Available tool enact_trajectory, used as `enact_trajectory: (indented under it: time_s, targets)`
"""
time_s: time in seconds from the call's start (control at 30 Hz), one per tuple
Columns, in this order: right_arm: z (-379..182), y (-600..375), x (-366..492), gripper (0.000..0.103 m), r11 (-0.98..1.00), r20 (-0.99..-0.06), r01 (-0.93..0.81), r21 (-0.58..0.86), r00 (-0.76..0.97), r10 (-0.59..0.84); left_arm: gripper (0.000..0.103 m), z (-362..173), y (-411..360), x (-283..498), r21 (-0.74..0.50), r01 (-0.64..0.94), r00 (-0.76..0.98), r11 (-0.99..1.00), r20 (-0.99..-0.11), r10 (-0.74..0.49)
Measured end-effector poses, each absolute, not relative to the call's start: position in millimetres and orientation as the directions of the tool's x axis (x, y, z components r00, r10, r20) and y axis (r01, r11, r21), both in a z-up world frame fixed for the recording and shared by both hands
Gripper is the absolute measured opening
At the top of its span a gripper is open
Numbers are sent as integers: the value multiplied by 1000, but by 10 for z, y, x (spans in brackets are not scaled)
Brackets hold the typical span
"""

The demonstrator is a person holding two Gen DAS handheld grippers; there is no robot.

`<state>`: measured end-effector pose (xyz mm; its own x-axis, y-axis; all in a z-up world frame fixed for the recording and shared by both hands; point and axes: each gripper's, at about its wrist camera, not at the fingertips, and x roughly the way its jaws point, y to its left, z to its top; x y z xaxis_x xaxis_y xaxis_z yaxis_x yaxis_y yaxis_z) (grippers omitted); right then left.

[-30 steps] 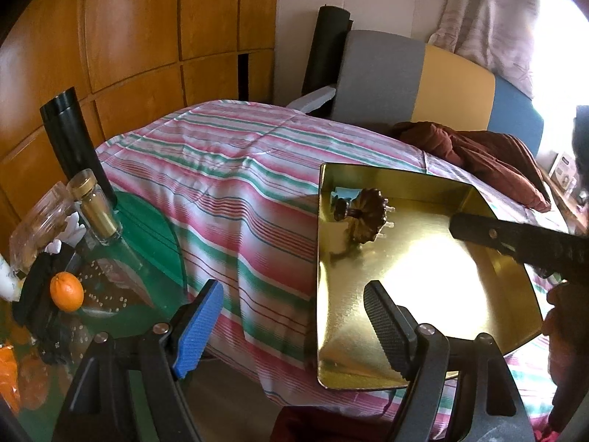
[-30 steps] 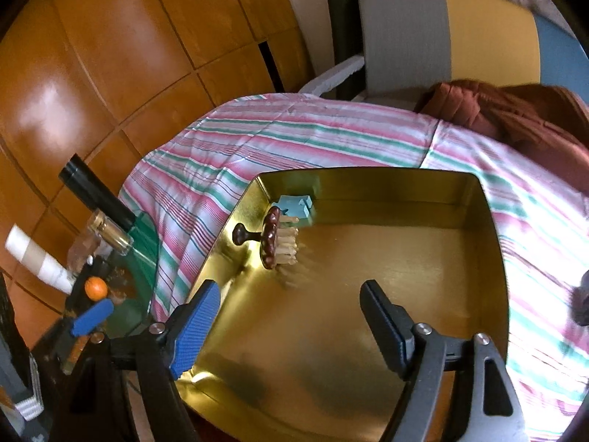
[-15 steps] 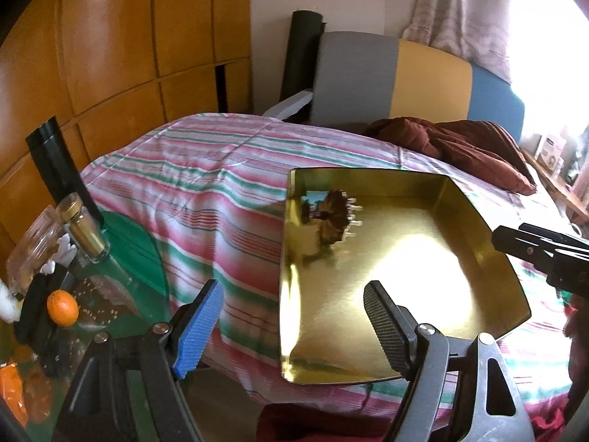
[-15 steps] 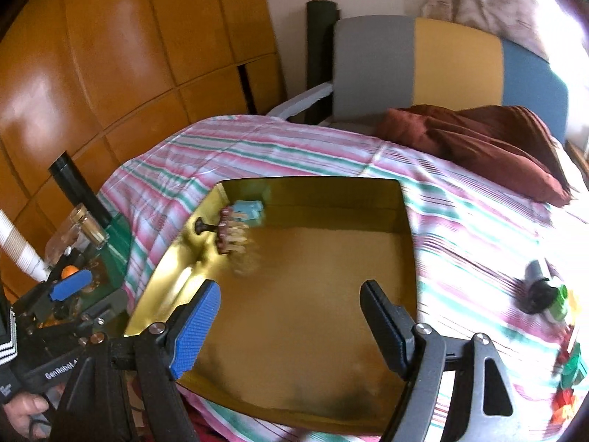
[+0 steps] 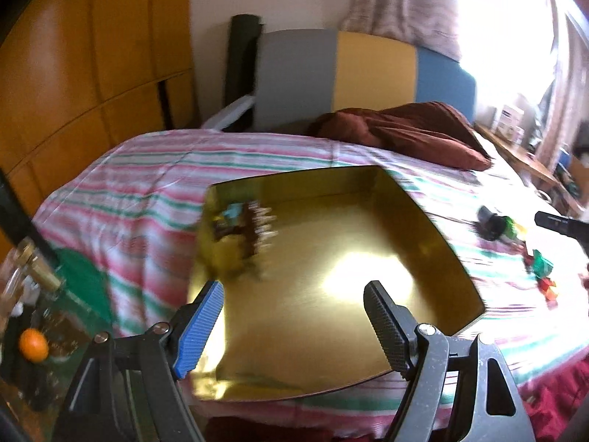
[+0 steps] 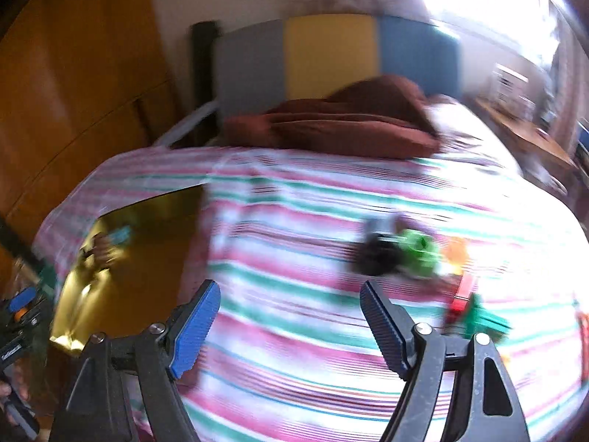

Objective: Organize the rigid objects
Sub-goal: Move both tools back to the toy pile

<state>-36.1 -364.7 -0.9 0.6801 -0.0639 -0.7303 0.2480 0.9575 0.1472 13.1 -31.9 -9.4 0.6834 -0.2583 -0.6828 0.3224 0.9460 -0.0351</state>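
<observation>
both claws gape over gold tray (image 5: 434, 228) (brush (image 5: 257, 232) inside).

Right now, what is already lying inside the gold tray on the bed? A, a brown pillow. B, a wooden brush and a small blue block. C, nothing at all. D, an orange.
B: in the left wrist view the brush and the blue block lie together in the far left corner of the gold tray, though both are blurred.
</observation>
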Motion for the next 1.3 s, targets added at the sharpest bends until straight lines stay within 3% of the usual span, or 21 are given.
enact_trajectory:
  time_s: [0.4, 0.5, 0.57, 0.77, 1.03, 1.3]
  targets:
    - [-289, -5442, -1290, 80, 649, -737, 705, 286, 595, -322, 78, 59, -1510, -38, -28, 632, 550, 775, -688, -473]
    - [-463, -5694, -1487, 80, 534, -769, 769, 353, 563, -303, 69, 24, -1903, -122, -61, 715, 463, 697, -706, -536]
    - [-465, -5818, -1593, 80, 473, -750, 780, 410, 583, -311, 57, -50, -2178, -159, -88, 759, 391, 645, -731, -559]
    - [-545, -5927, -1694, 80, 412, -763, 786, 460, 588, -270, 38, -288, -3029, -460, -137, 873, 197, 467, -779, -595]
    - [-619, -5957, -1733, 80, 382, -751, 763, 522, 623, -218, 35, -437, -3984, -915, -110, 971, 44, 213, -792, -609]
    - [-663, -6028, -1794, 80, 341, -734, 744, 574, 653, -187, 35, -778, -4628, -977, -90, 983, 11, 162, -843, -537]
